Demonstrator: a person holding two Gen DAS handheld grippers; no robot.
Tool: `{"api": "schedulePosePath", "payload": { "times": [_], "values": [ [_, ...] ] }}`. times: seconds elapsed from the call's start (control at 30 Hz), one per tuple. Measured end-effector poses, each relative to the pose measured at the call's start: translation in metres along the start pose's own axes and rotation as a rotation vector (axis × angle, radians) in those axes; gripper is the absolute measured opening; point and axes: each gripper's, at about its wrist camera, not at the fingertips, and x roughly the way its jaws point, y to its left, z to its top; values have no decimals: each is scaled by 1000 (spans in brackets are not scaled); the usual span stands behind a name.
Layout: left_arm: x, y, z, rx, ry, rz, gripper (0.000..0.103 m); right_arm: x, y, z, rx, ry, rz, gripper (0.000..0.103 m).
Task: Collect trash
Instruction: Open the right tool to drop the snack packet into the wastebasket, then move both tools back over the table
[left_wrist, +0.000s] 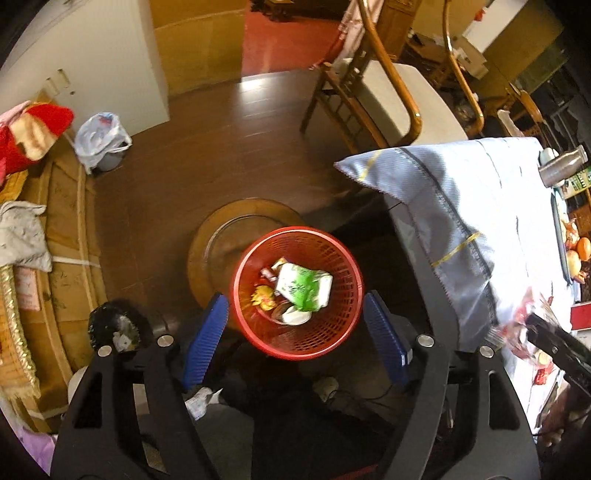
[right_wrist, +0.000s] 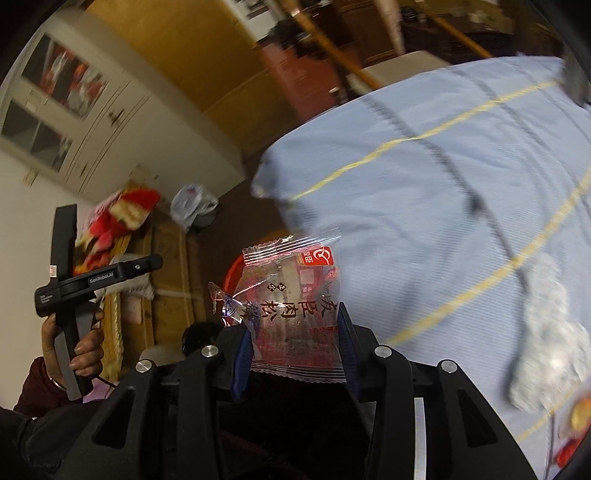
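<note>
In the left wrist view, the left hand-held gripper hung above the floor with its blue-padded fingers spread wide apart and holding nothing; between them, lower down, stood the red plastic mesh wastebasket. It already held a green-and-white crumpled packet, a small yellow wrapper at its nine o'clock and some white scraps at six o'clock. A round wooden stool sat behind the basket at about ten o'clock, touching or just beside it; I could not tell which. At three o'clock the worktop under a pale blue checked cloth ended in a draped corner that hung just beside the basket rim. In the right wrist view, the right hand-held gripper was clamped on a clear plastic snack wrapper with a red label and black characters, which stood upright between the fingers above the cloth edge. A sliver of the red basket showed behind the wrapper at about ten o'clock. By my reading the step in hand was carrying this wrapper to the basket; the next move called for swinging the right gripper toward ten o'clock, off the cloth edge, over the basket mouth, then opening. The room looked tight: the hanging cloth corner and the left gripper both crowded the rim, so the left one probably needed to keep aside.
</note>
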Motion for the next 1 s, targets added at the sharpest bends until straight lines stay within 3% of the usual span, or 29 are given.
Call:
{"api": "schedulePosePath", "payload": {
  "times": [0.3,0.4,0.5,0.7,1.0],
  "values": [
    [-27,39,-33,-66,-32,71,74,107,71,23,-203,199,44,46],
    [-29,54,-43,-104,-28,101,75,146,90,28,-274,248,4,70],
    [-30,65,-50,-141,-22,116,75,168,102,36,-297,277,-5,71],
    [-32,70,-46,-161,-33,100,75,147,98,43,-282,229,4,71],
    [-29,11,-13,29,-56,21,75,78,52,31,-120,87,-42,71]
  ]
}}
